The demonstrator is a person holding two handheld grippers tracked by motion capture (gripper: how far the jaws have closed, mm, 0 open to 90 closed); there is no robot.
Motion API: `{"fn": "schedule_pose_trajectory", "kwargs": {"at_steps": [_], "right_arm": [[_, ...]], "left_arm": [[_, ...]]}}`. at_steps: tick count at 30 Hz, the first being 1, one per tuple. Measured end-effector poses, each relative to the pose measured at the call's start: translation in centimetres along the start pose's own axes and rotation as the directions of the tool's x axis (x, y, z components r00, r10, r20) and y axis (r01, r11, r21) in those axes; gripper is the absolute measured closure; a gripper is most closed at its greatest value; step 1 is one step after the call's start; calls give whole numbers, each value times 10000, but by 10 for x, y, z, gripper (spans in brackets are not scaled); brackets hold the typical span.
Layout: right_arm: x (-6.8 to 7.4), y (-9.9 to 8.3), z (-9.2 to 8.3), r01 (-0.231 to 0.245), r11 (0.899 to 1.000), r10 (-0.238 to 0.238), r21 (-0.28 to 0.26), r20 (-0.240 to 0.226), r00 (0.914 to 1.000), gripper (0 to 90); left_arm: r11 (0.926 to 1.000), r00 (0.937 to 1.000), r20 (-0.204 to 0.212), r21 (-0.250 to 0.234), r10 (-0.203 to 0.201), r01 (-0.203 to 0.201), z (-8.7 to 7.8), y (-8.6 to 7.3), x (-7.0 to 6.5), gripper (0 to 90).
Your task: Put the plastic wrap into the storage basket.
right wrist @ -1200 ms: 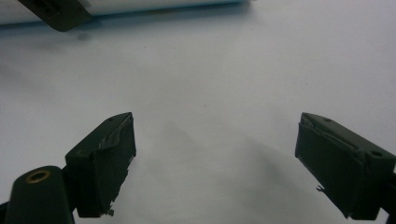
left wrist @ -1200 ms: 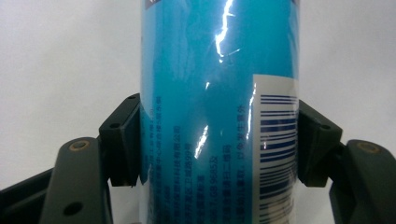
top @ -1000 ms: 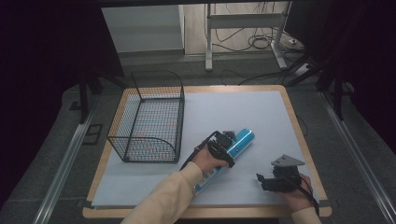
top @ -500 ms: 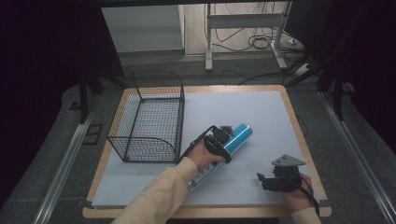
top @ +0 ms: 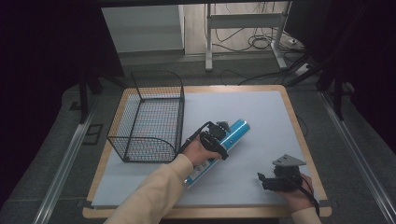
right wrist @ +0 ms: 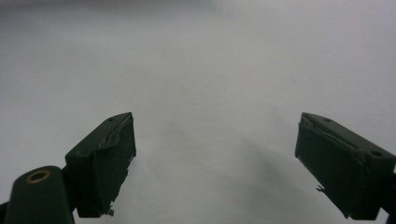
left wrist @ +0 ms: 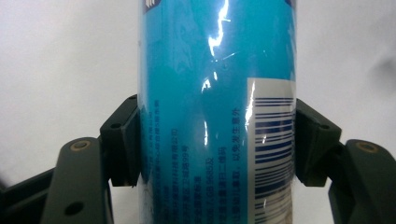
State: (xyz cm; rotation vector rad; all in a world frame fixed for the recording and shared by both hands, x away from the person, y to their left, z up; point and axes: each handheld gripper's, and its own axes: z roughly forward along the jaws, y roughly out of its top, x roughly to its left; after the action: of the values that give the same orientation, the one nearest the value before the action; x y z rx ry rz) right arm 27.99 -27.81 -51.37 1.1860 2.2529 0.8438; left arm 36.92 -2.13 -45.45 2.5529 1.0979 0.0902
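Left gripper [top: 219, 140] clamped across a blue cylindrical tube [top: 232, 134], both pads pressed on opposite sides of the body. In the left gripper view [left wrist: 217, 144] pads sit flush against the tube [left wrist: 217, 93]; glossy blue wrap, white barcode panel on the right side, small printed text on the left. Tube runs straight up between the jaws, crossing them at right angles.

In the high view: tube lying diagonal over the white table sheet [top: 252, 112], upper blue end toward table centre, lower end with white label [top: 198, 171] toward the near edge. Grip point about mid-length. Whether the tube touches the sheet or sits just above it: cannot tell.

Black wire basket [top: 149, 116] just left of the tube, on the left half of the table, open top, nothing seen inside. Left hand [top: 198, 151] close beside the basket's near right corner, not touching as far as visible. Cream sleeve [top: 154, 196] coming in from the bottom edge.

Right gripper [top: 268, 179] near the front right corner, low over the sheet, well apart from the tube. Grey three-cornered plate [top: 288, 161] on top. In the right gripper view [right wrist: 215, 158] jaws spread wide, nothing between them, bare white sheet [right wrist: 210, 70] beyond.
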Motion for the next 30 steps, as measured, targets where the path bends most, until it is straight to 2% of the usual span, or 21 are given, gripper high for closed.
{"fn": "schedule_pose_trajectory", "kwargs": {"at_steps": [14,15,16,19,22,23,24,25,26,30], "right_arm": [[-1,0,-1,-31,10000,31,-3,23,10000,126],[-1,0,-1,-26,10000,26,-4,30,10000,126],[-1,0,-1,-25,10000,25,-9,25,10000,126],[0,0,-1,-22,10000,22,-12,22,10000,126],[0,0,-1,-11,10000,11,-10,19,10000,126],[0,0,-1,-11,10000,11,-8,21,10000,126],[0,0,-1,6,10000,-6,-8,24,10000,126],[0,0,0,1,10000,0,-31,36,10000,126],[-1,0,-1,-23,10000,23,-13,27,10000,127],[-1,0,0,-30,10000,31,-27,38,10000,126]], "left_arm": [[9998,9998,-102,5,187,-187,-14,4,2,314],[9999,9998,-101,-37,143,-144,-16,4,2,314],[9997,10000,-42,-216,-63,62,-16,4,1,314],[9996,10000,-47,-261,-60,59,-21,5,2,313],[9996,9999,-166,-294,-42,37,-24,6,4,313],[9998,9995,-264,-113,146,-149,-26,6,5,314],[9995,9996,-256,-322,-84,76,-26,6,4,313],[9998,9992,-371,-152,120,-126,-28,6,6,313],[9998,9991,-405,-120,158,-163,-29,7,7,313],[9999,9990,-425,-87,127,-131,-32,8,9,313]]}}
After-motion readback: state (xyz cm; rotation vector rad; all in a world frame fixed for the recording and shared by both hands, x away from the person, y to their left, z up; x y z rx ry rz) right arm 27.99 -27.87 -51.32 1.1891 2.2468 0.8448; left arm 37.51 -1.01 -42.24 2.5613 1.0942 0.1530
